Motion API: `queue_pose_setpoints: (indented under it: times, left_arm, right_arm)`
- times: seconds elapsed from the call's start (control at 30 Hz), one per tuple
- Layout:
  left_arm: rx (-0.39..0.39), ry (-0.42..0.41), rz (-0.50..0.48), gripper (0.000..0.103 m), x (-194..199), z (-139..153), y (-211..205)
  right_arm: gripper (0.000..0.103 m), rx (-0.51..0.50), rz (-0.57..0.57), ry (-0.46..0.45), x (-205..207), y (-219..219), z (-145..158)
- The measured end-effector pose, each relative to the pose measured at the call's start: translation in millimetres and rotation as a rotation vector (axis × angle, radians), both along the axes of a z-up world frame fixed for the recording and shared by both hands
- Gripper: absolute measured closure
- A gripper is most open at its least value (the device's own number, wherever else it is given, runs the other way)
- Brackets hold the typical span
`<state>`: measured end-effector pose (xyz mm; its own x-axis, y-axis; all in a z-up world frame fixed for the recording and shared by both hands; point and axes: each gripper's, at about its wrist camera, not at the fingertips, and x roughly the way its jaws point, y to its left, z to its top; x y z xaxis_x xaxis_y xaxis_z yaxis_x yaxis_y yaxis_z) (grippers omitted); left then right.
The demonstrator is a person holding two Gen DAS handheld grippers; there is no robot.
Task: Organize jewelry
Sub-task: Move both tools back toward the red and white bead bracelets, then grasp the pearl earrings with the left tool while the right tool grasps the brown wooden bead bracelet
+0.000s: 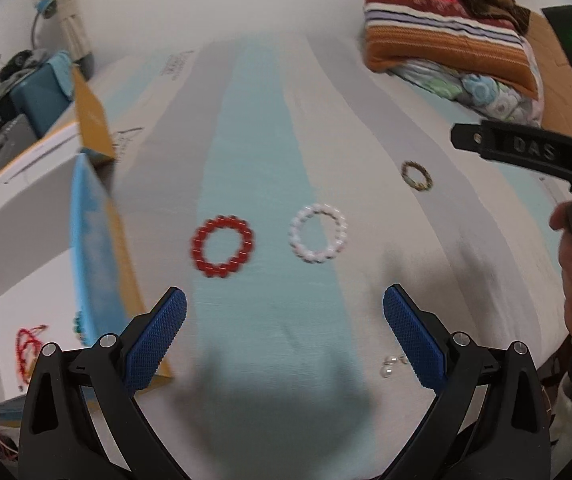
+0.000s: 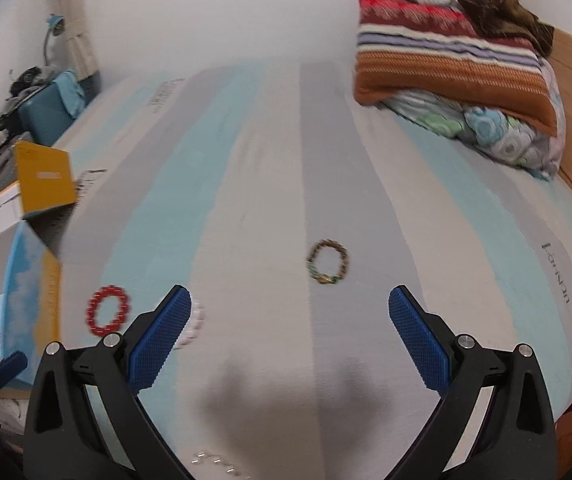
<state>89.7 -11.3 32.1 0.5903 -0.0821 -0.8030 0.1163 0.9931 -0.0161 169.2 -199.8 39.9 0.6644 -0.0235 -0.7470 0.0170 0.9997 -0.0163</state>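
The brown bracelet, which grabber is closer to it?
Right, probably. The brown bracelet lies just ahead of the open right gripper. From the open left gripper it is farther off to the right, past the white bracelet.

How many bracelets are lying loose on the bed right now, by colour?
Red bracelet: 1
White bracelet: 1
Brown bracelet: 1
Total: 3 bracelets on the bed.
A few small silvery pieces also lie near the left gripper, too small to identify or count.
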Motion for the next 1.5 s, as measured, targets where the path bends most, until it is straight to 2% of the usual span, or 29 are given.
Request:
queue_pose_setpoints:
  times: [0.3,0.47,0.6,0.8,1.27,1.43,1.5]
  left_arm:
    - [-0.037,0.078,-0.04,0.006,5,-46,-26]
    - [-0.07,0.096,-0.04,0.006,0,-64,-34]
    - [-0.079,0.103,-0.061,0.006,-3,-75,-42]
    - [-0.07,0.124,-0.059,0.006,-7,-95,-52]
    - [-0.013,0.141,-0.063,0.008,-12,-114,-69]
    - [-0.001,0.144,-0.068,0.017,-13,-114,-71]
    - [0.003,0.144,-0.073,0.026,-15,-113,-73]
  right_arm:
    - [0.008,0.015,-0.033,0.083,30,-34,-57]
    - [0.008,0.056,-0.053,0.111,45,-47,-88]
    - [0.008,0.03,-0.036,0.113,58,-50,-98]
    - [0.009,0.054,-0.056,0.131,83,-61,-115]
    - [0.037,0.054,-0.074,0.178,105,-64,-143]
    - [0.053,0.057,-0.086,0.168,103,-67,-143]
    - [0.058,0.059,-0.086,0.165,101,-67,-143]
